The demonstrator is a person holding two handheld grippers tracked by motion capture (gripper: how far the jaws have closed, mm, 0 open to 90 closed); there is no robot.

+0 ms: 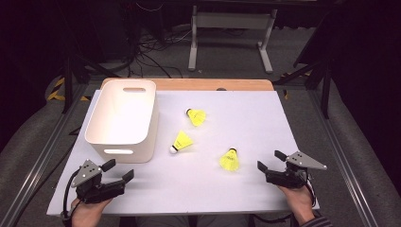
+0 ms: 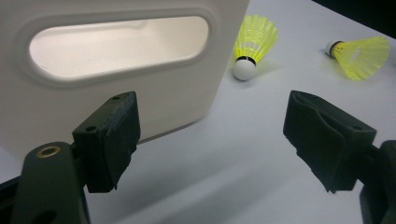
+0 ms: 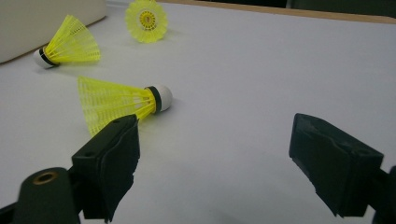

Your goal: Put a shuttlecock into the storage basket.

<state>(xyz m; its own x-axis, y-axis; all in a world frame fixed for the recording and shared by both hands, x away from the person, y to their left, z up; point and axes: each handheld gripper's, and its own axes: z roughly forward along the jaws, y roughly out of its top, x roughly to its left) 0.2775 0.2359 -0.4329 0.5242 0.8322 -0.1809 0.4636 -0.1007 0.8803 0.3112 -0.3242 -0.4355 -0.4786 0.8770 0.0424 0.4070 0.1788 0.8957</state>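
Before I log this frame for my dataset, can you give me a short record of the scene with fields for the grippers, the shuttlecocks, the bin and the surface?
left gripper: open, holding nothing, by the bin's near end
right gripper: open, holding nothing, just right of the nearest shuttlecock
yellow plastic shuttlecocks: three, lying on the table; far, middle, nearest
white plastic rectangular bin: upright, left side, nothing seen inside
surface: white table sheet, wooden edge at the far side
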